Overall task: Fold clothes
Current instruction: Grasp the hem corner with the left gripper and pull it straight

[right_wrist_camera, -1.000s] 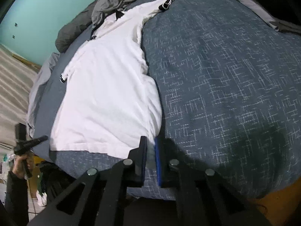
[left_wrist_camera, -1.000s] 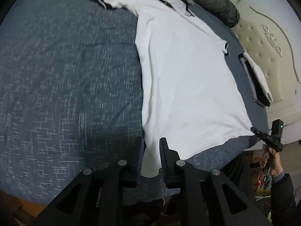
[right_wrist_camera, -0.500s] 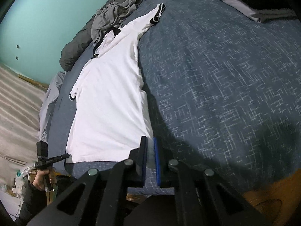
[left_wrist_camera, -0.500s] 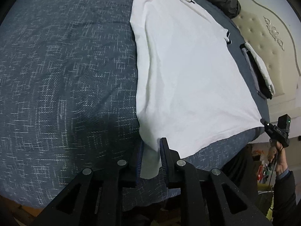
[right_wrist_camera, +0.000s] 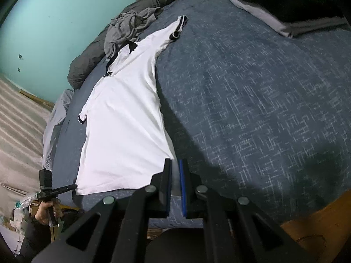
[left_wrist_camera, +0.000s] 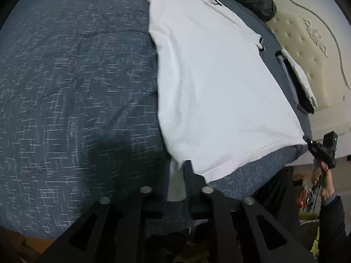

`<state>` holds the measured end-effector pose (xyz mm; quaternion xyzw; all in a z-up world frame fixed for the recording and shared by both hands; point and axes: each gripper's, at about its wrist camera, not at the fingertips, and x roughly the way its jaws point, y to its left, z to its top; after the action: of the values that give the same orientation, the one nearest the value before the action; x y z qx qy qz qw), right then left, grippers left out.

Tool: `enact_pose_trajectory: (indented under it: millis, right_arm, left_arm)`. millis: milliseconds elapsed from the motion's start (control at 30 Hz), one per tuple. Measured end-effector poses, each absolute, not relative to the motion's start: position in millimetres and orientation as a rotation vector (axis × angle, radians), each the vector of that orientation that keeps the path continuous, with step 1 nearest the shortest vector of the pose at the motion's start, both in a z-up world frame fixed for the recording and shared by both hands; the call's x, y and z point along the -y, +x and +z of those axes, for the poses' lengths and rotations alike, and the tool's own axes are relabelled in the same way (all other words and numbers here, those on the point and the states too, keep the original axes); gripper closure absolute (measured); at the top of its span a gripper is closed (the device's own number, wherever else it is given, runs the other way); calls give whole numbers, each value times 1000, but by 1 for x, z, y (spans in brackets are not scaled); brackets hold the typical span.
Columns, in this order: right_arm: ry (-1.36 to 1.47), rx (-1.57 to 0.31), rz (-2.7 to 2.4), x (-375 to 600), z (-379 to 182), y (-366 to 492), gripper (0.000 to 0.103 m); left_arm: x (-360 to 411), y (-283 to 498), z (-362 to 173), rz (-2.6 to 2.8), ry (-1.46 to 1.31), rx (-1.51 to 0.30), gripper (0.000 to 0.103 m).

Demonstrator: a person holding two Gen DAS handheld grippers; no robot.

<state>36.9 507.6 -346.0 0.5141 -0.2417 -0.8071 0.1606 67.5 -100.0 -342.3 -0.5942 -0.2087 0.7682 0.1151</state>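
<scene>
Across the bed [left_wrist_camera: 76, 87], laid out flat with collar toward 12 o'clock and hem toward 6 o'clock: a white polo shirt [left_wrist_camera: 210, 87]. At the hem's 2 corners, both pinched: left tool [left_wrist_camera: 178, 171] clamped on the corner at 6 o'clock of its own view, right tool [right_wrist_camera: 174, 175] clamped on the opposite corner, jaws nearly together on thin cloth.

Risks from here, as judgement only:
- Shallow bite on each corner; a sharp tug likely to slip 1 corner free and leave the hem skewed.
- Uneven lift between the 2 tools likely to twist the body and crease the fold line.
- Sleeve with dark trim [right_wrist_camera: 178, 27] at 12 o'clock spread outward; carrying the hem forward without tucking it likely to leave it poking out.
- Crumpled grey garment [right_wrist_camera: 129, 28] touching the collar at 11 o'clock; overshoot could drag it into the fold.
- Folded stack [right_wrist_camera: 280, 6] at 1 o'clock well apart, no hazard.
</scene>
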Motion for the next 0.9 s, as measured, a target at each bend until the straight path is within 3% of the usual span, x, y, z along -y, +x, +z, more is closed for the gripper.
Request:
enact_pose_trajectory:
  millis: [267, 367, 533, 567, 600, 633, 900]
  right_arm:
    - [1455, 693, -2330, -513, -344, 37, 97]
    - [1453, 688, -2333, -513, -342, 36, 97]
    - [1465, 683, -2323, -510, -345, 38, 97]
    - [1469, 680, -2319, -509, -346, 38, 97]
    - [1467, 680, -2317, -508, -346, 38, 97]
    - [1465, 680, -2316, -508, -346, 38, 97]
    - [1409, 624, -2309, -499, -319, 40, 97]
  left_arm:
    - [107, 78, -352, 2238, -1763, 645, 80]
    - [104, 79, -358, 2218, -1768, 657, 69]
    - [94, 79, -361, 2215, -1773, 622, 69]
    - [92, 79, -361, 2215, -1777, 604, 73]
    - [90, 79, -360, 2210, -1780, 588, 90]
    - [87, 80, -358, 2211, -1779, 568, 97]
    - [94, 94, -307, 2275, -1685, 479, 99]
